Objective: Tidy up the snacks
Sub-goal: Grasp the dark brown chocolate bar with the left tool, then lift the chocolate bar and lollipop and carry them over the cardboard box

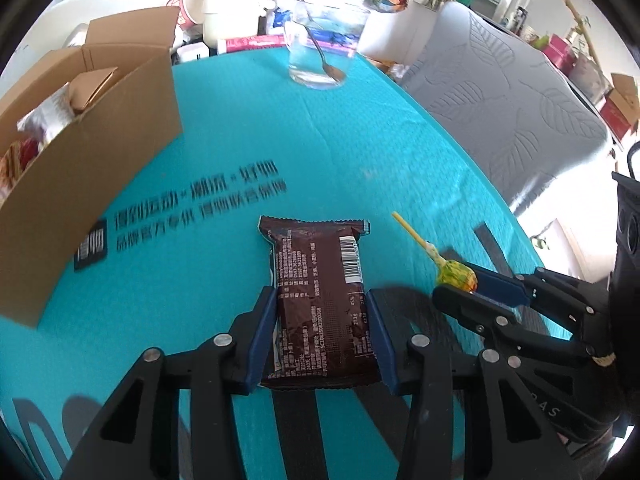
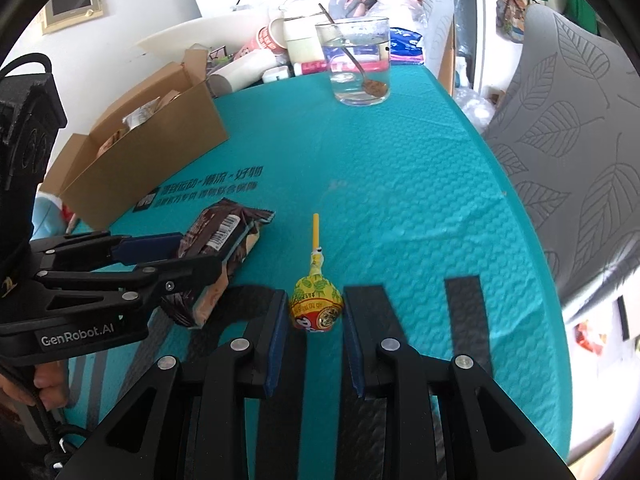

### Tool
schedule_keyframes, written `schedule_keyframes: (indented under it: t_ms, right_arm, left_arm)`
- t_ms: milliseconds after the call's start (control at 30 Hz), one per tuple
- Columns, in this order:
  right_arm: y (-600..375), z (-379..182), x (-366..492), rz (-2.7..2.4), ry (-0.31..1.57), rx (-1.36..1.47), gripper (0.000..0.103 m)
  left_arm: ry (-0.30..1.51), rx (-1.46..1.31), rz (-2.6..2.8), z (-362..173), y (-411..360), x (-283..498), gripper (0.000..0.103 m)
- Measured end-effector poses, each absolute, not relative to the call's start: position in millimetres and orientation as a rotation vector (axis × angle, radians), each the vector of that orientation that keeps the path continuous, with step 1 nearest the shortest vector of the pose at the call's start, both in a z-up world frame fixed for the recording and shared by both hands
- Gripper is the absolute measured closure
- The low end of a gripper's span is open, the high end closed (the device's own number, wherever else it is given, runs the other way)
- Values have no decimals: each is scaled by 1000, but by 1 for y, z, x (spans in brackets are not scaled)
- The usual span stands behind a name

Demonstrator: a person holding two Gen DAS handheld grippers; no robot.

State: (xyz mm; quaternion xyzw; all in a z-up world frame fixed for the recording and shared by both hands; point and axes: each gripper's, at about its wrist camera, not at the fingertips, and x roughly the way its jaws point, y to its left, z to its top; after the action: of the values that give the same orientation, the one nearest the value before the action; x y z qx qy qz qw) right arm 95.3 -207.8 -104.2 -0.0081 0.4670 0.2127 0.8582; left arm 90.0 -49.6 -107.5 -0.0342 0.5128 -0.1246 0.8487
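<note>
"What was going on at the blue table [image 2: 400, 168]?"

"Someone was tidying up snacks. Both grabbers had just caught one each. My guess is the picking-up part was done and the putting-away part came next."

"What did the left gripper [image 1: 322, 332] have?"

"A brown snack packet [image 1: 320, 304]. It sat low in the middle of the left camera's picture. The blue pads were pressed on both long sides of it, so the grabber was only open as wide as the packet. In the other camera's picture the packet looked tipped up off the table."

"And the right gripper [image 2: 316, 344]?"

"A yellow lollipop [image 2: 316, 304], low in the middle of its own picture. The pads were squeezed in on its round head. It was nearly closed, because the head is small. The stick poked away toward the top of the picture."

"Where should the snacks go?"

"I think into the cardboard box [image 1: 100, 168] on the left side of the picture. It was open, and some snacks already lay inside. Each hand would need to carry its snack over the box wall and then let go."

"Anything in the way?"

"A glass of water [image 2: 360, 64] with a spoon stood at the top of the picture, well apart from the box."
</note>
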Motion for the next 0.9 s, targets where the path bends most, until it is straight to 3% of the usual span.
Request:
schedule_keyframes:
  t_ms: [433, 667, 733, 800, 900]
  right_arm:
    - [-204, -106, 39, 497, 1007, 7, 76]
    - [-207, -110, 33, 456, 1003, -16, 75]
    - [-207, -111, 34, 456, 999, -10, 71]
    - [-206, -110, 34, 462, 992, -6, 56]
    - [-203, -111, 33, 432, 977, -46, 55]
  left_arm:
    - [1117, -6, -288, -113, -59, 50, 59]
    - [1101, 47, -258, -121, -66, 55, 51]
    - [1089, 78, -247, -122, -69, 56, 50]
    - [1072, 108, -242, -123, -73, 57, 48]
    - [1050, 95, -245, -124, -72, 55, 48]
